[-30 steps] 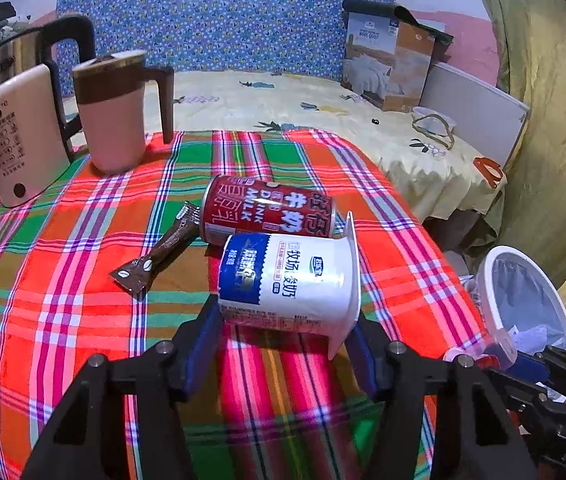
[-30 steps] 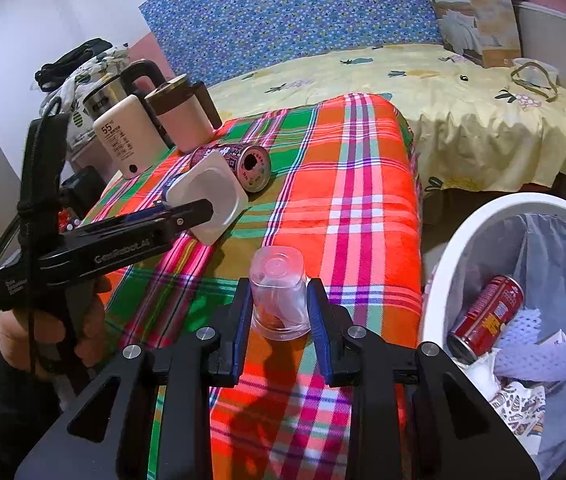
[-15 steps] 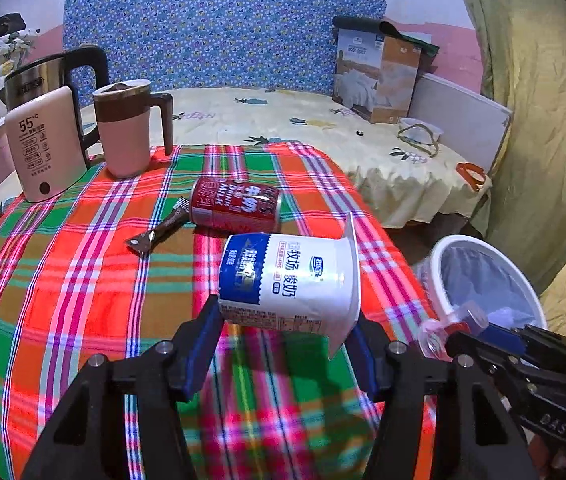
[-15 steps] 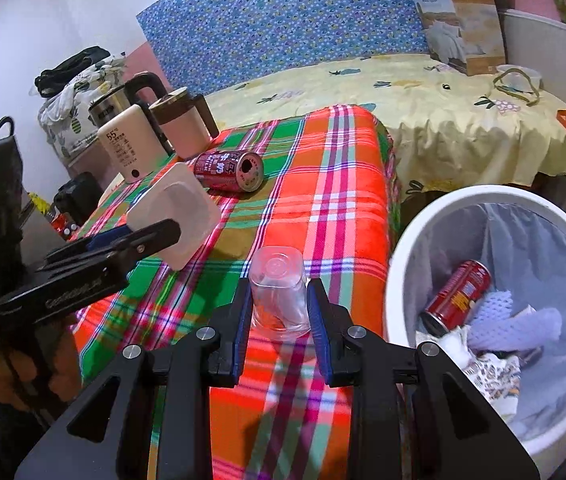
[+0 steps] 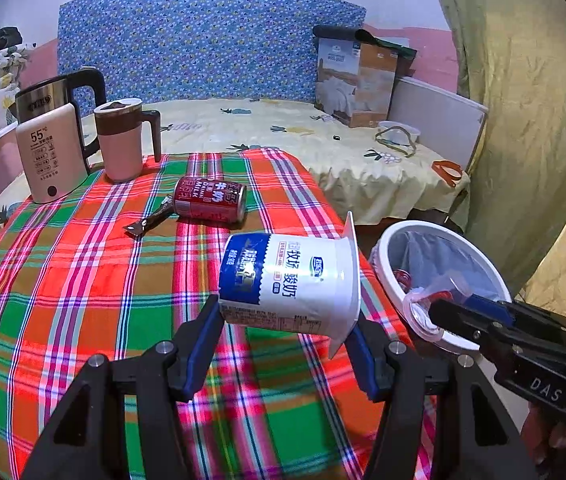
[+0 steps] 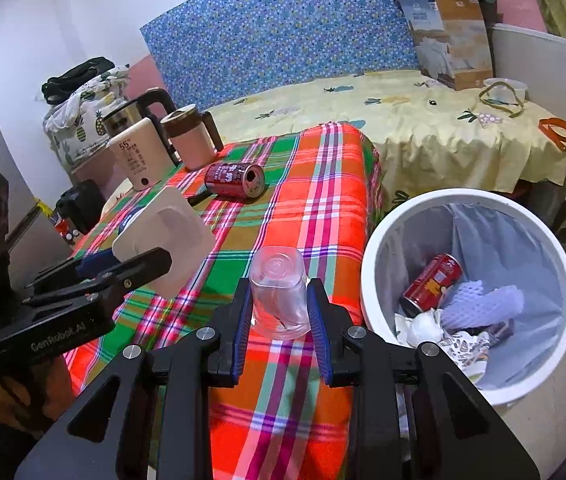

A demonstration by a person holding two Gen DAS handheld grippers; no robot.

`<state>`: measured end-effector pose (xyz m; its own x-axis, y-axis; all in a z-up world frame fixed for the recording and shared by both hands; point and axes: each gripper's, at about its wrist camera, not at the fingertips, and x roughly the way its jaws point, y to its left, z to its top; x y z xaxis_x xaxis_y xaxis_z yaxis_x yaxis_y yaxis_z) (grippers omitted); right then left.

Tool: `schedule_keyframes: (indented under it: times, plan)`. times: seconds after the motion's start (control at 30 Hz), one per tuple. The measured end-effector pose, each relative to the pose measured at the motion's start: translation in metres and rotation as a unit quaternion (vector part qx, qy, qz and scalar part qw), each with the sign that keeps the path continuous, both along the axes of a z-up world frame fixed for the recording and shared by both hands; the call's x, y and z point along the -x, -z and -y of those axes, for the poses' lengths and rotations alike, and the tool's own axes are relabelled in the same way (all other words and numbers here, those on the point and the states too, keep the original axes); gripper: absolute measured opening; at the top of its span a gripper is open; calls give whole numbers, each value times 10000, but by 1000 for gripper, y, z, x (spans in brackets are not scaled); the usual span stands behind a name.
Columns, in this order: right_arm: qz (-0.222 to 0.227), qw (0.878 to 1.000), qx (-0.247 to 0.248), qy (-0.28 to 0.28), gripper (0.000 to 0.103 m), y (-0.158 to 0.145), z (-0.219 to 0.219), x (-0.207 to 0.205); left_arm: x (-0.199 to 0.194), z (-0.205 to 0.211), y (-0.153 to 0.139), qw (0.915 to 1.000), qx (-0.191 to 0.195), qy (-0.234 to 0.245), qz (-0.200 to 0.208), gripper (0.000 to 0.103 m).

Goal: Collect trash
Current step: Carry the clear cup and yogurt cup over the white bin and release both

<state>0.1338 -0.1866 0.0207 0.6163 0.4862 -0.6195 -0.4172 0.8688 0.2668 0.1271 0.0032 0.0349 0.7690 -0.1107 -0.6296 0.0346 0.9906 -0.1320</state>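
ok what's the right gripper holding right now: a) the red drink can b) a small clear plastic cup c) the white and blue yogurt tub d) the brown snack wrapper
b: in the right wrist view the right gripper is closed on the small clear plastic cup, while the white and blue yogurt tub sits in the left gripper, and the red drink can and brown snack wrapper lie on the plaid tablecloth.

Dim indoor light, oversaturated colours; strong fisheye bending, black vignette at corners; mostly sharp, soft shadows.
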Motion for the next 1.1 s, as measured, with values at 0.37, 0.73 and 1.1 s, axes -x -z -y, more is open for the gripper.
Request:
schedule_keyframes:
  times: [0.37,0.73,1.1]
  plan:
    - [101,9998,-52,154,30,-4,18,10,11,19,-4,9999,-26,160,3,60]
    - [39,9983,-58,573,30,2,53,7,-1,56,0,9983,26,582,-73,60]
    - [-87,9932,-78,1156,30,11,94,0,-23,99,3,9937,34,1109,-138,60]
